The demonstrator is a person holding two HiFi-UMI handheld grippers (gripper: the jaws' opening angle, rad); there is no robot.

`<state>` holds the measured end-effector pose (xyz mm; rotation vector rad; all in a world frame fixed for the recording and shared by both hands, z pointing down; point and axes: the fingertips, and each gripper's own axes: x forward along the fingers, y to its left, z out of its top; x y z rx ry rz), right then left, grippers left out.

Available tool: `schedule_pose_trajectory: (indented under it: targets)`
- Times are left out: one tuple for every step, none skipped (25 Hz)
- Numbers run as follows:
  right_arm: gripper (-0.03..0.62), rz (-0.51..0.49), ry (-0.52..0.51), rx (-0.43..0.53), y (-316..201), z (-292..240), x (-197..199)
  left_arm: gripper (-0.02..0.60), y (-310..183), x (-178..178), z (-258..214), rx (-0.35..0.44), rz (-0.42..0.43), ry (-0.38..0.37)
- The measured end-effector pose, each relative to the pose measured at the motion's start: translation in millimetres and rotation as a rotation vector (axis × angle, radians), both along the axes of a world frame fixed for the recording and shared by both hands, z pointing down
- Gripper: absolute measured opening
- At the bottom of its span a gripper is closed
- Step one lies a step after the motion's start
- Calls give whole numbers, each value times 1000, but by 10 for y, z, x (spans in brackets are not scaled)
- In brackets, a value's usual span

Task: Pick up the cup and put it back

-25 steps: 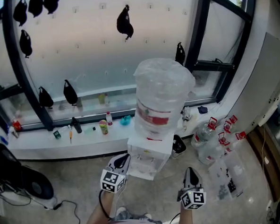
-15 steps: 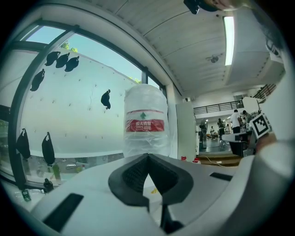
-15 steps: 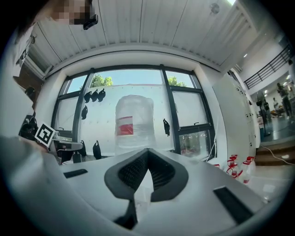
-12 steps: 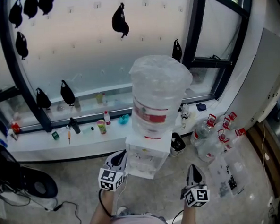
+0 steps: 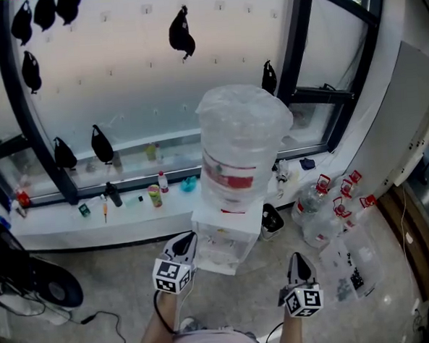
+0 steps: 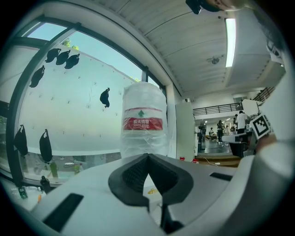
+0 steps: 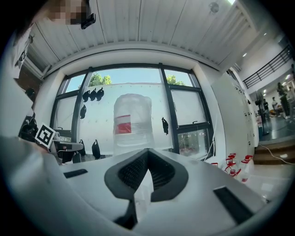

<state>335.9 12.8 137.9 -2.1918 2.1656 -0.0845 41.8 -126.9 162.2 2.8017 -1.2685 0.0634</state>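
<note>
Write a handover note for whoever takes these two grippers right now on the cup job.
Left gripper: shut, empty, tip close to the front of the water dispenser.
Right gripper: shut, empty, off to the dispenser's right, apart from it.
Cup: I can't make it out in any view; probably worth checking the dispenser's front, below the big bottle.
Done: nothing shows as done.
Left: find the cup, pick it up, put it back.
</note>
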Motion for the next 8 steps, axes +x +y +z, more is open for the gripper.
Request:
schedule_pose_trajectory:
  targets:
    - [15,-1,0,0,-4,-1,-3,25,-3,-5,2,-2,-1,2]
    - [15,-1,0,0,-7,0,-4,25,-5,-9,4,-4,-3,4]
    - [15,-1,-2,-1,-9,4,-4,25,-6,-11,5,-5,-3,5]
    - [15,0,-3,-2,-10,11,-1,25,-7,-9,2,-4,-3,5]
    - [15,0,-6,-3,-12,17,2,25,-8,-3,-4,-3,-1,4]
    - [15,1,-9,-4,-14,23,4,25,-8,4,-11,-1,1,3]
    - [15,1,-12,-4,-15,28,6,25,-8,11,-18,1,3,2]
    - [15,1,-16,-3,-16,33,8,25,-9,18,-25,3,4,0]
